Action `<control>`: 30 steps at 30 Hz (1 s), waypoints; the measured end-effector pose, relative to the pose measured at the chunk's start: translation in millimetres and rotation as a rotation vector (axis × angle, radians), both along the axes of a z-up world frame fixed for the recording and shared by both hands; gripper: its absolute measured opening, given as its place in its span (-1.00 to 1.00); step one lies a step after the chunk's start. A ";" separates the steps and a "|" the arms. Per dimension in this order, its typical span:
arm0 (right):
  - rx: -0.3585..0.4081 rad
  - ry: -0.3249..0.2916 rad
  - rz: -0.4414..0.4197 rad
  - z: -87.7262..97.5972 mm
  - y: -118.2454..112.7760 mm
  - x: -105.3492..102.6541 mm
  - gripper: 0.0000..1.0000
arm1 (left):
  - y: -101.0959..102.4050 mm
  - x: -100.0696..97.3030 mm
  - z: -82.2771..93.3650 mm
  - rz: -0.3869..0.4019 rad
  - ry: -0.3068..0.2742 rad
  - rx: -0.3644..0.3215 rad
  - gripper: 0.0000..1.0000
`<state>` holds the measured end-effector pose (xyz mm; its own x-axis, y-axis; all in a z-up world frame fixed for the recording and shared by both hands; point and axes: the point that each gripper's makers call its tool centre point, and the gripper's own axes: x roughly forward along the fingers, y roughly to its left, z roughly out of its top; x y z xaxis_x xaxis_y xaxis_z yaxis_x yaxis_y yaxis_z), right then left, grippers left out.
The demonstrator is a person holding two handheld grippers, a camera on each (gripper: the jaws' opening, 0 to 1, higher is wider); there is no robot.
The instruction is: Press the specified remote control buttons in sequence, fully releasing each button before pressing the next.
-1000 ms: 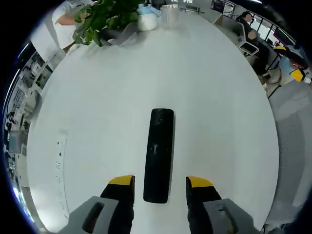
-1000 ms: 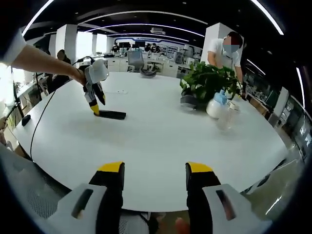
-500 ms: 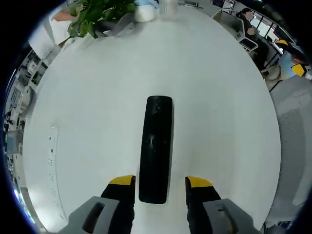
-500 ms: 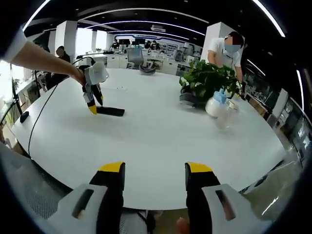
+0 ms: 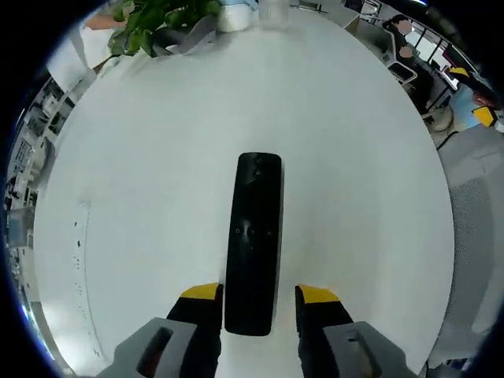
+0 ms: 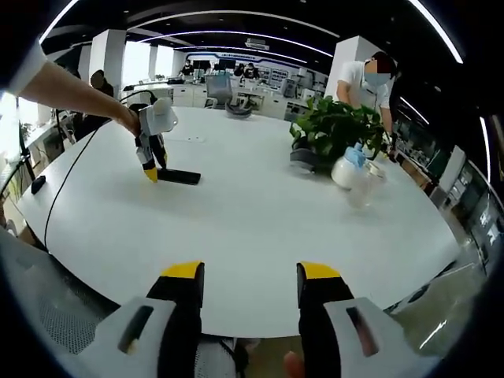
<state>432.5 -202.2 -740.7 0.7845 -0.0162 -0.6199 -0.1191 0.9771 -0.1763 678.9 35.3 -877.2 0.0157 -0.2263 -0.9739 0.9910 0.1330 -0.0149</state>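
In the left gripper view, the left gripper (image 5: 258, 294) has its yellow-tipped fingers (image 5: 199, 293) spread, one on each side of the near end of the black remote control (image 5: 253, 242). Narrow strips of white show between the fingers and the remote's edges, so they look apart from it, though contact cannot be ruled out. The remote lies flat on the white table (image 5: 157, 157), its long axis running away from the gripper, with faint buttons visible on its top face. Far across the table stand a leafy potted plant (image 5: 153, 20) and, to its right, a pale bottle (image 5: 234, 14) and a clear cup (image 5: 273, 9). A person in white (image 5: 83, 47) is at the table's far left edge.

In the right gripper view, the right gripper (image 6: 250, 277) hangs near the table's near edge (image 6: 260, 236), its fingers (image 6: 183, 272) spread with nothing between them. Well away on the far left, a hand (image 6: 126, 120) holds the left gripper (image 6: 150, 173) tip-down at the left end of the remote control (image 6: 178, 176). On the far right sit the potted plant (image 6: 335, 130), the bottle (image 6: 347, 169) and the cup (image 6: 362, 189), close together. A person in a white shirt (image 6: 364, 85) stands behind the plant. Office desks and chairs fill the background.
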 end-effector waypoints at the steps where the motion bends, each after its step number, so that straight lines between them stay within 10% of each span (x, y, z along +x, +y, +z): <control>1: -0.001 0.002 0.000 -0.3 0.1 0.0 -0.03 | 0.1 0.1 0.0 0.000 0.000 -0.001 -0.27; 30: 0.025 -0.037 -0.001 7.0 1.4 0.3 -0.12 | 0.4 -9.8 0.7 -0.058 -0.043 -0.020 -0.50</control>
<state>432.8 -200.8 -733.7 0.8068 -0.0016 -0.5909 -0.1121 0.9814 -0.1557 669.1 35.7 -876.5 0.0439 -0.2474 -0.9679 0.9968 0.0753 0.0260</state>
